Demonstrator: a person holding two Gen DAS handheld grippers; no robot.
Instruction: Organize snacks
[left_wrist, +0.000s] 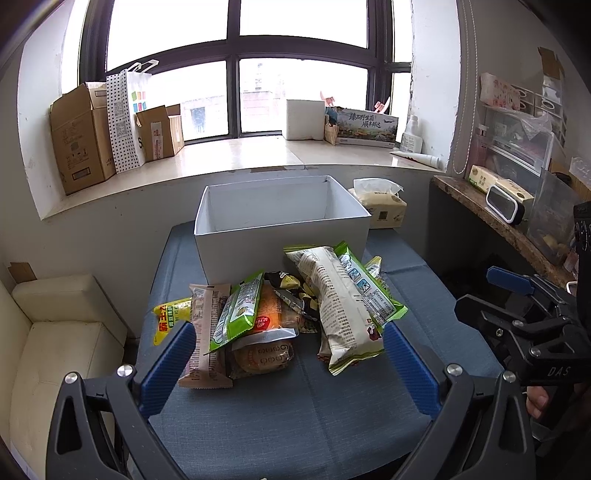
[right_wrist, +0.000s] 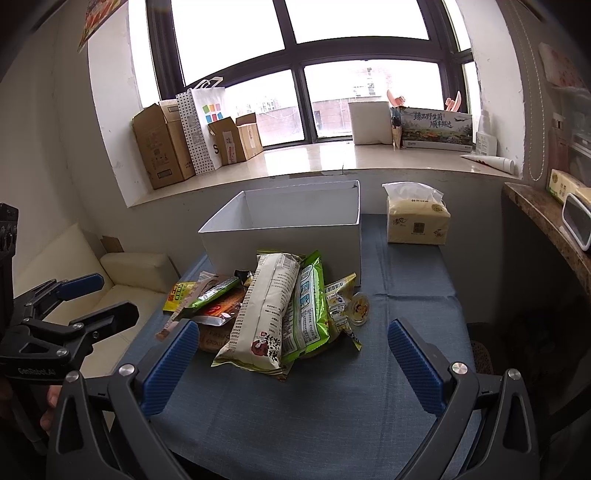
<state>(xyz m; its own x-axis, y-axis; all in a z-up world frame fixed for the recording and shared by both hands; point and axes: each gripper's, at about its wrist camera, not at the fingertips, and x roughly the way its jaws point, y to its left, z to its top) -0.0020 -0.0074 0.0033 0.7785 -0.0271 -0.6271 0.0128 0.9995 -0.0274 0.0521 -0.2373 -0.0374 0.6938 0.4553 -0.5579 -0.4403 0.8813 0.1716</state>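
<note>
A pile of snack packets (left_wrist: 280, 317) lies on the blue-grey table cloth (left_wrist: 295, 413) in front of an empty white open box (left_wrist: 280, 221). A long cream packet (left_wrist: 340, 306) lies on a green one (left_wrist: 369, 284); a yellow packet (left_wrist: 170, 317) sits at the left. My left gripper (left_wrist: 290, 350) is open and empty, hovering just short of the pile. In the right wrist view the pile (right_wrist: 273, 310), the box (right_wrist: 295, 225) and a small round snack cup (right_wrist: 360, 306) show. My right gripper (right_wrist: 293, 350) is open and empty near the pile.
A tissue pack (right_wrist: 417, 221) stands right of the box. A cream sofa (left_wrist: 55, 332) is at the left. A wooden shelf (left_wrist: 509, 218) with a clock is at the right. Cardboard boxes (left_wrist: 85, 140) and a bag line the windowsill behind.
</note>
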